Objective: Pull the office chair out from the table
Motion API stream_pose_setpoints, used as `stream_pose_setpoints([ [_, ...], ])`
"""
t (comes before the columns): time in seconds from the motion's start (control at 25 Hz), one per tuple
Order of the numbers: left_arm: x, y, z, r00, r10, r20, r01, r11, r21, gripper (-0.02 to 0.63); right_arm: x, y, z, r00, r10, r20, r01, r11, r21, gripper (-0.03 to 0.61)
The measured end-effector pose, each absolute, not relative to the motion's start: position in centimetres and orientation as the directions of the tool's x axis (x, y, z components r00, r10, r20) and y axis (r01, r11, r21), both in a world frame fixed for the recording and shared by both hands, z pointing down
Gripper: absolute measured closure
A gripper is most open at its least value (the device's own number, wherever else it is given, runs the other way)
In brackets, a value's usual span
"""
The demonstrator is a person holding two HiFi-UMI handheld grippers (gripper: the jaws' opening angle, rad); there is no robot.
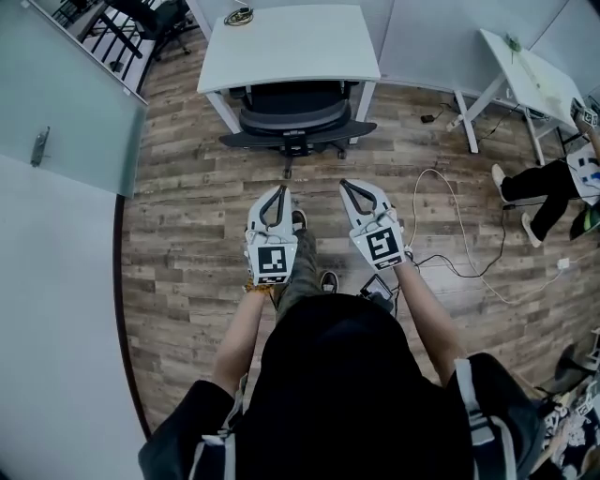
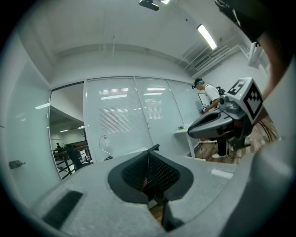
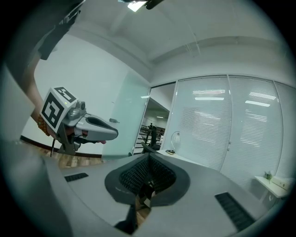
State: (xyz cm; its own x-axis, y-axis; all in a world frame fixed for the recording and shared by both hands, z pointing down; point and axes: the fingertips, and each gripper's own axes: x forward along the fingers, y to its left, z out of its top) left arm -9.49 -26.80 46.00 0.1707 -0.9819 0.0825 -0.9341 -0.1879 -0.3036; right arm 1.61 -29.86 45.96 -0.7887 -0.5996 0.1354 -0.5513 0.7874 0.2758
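Note:
A black mesh office chair point(image 1: 295, 117) is tucked under a white table point(image 1: 291, 47) at the top of the head view. My left gripper point(image 1: 278, 191) and right gripper point(image 1: 348, 184) are held side by side over the wood floor. Both point toward the chair and are well short of it, touching nothing. Both stand shut with nothing between the fingers. In the left gripper view the chair's mesh back point(image 2: 157, 173) shows through that gripper's point(image 2: 151, 150) closed loop, with the right gripper point(image 2: 192, 132) beside it. The right gripper view shows the same mesh point(image 3: 149, 176) beyond its own tips point(image 3: 148, 155).
A glass partition point(image 1: 66, 103) runs along the left. A second white table point(image 1: 525, 75) and a seated person point(image 1: 544, 183) are at the right. Cables point(image 1: 450, 225) trail over the floor to the right of my grippers. Another black chair point(image 1: 150, 19) stands at top left.

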Motion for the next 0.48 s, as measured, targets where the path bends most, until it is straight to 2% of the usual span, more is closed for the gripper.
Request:
stream_pose_setpoints([
  [0.24, -11.9, -29.6, 50.3, 0.214, -0.959, 0.184, -0.878, -0.271, -0.395, 0.592, 1.2, -34.5, 47.7, -0.783, -0.589, 0.201, -0.496, 0.785, 0.371, 0.572],
  [0.48, -16.2, -34.2, 53.8, 0.196, -0.927, 0.321, -0.747, -0.353, -0.563, 0.591, 0.6, -39.6, 50.6, -0.741, -0.589, 0.323, -0.351, 0.75, 0.561, 0.571],
])
